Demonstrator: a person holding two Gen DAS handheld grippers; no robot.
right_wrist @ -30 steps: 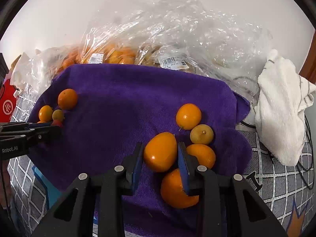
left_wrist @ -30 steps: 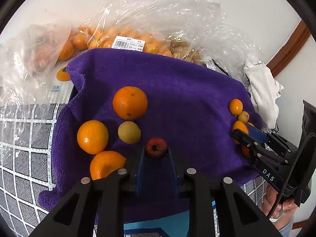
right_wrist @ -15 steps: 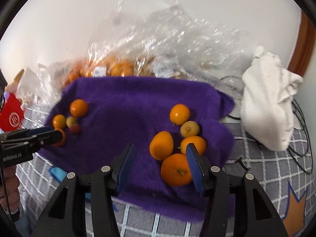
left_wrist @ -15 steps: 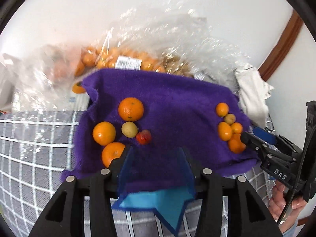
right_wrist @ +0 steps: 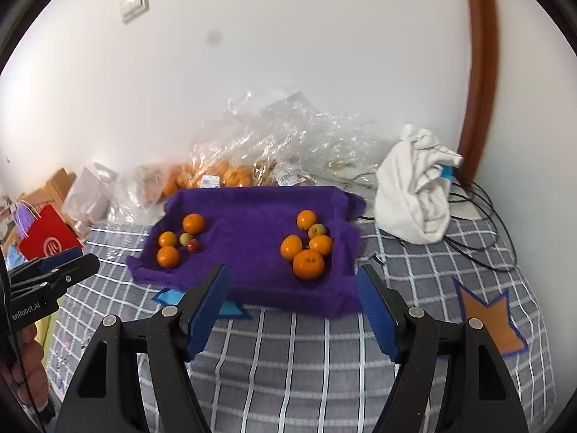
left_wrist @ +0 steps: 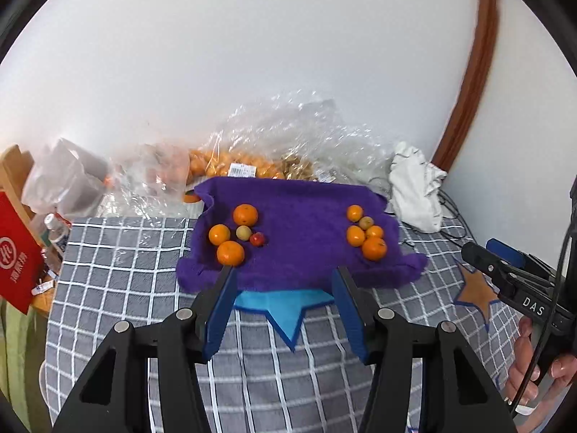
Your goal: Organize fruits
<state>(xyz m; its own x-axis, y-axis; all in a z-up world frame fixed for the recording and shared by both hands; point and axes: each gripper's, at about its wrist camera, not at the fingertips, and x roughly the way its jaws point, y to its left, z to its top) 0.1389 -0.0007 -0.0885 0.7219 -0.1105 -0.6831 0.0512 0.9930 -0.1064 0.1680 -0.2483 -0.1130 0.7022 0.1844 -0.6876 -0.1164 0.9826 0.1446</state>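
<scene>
Fruits lie in two clusters, one (left_wrist: 238,237) left and one (right_wrist: 306,247) right, on a purple towel (left_wrist: 303,245) beyond the left gripper (left_wrist: 285,306) and right gripper (right_wrist: 294,305), both released, empty, jaws just widened. The towel covers a grey checked surface (right_wrist: 288,353). Behind sit barcode-labelled plastic bags (left_wrist: 274,151), a white cloth (right_wrist: 414,195), a red logo bag (left_wrist: 16,256) and a white wall (left_wrist: 252,54).

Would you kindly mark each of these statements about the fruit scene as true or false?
1. The fruits lie in two groups on the purple towel. True.
2. The small red fruit sits in the right-hand group. False: it lies in the left-hand group.
3. The right claw grips an orange. False: its jaws stand apart with nothing between them.
4. The left claw is empty. True.
5. A white cloth lies right of the towel. True.
6. The right-hand group holds three fruits. False: five.
</scene>
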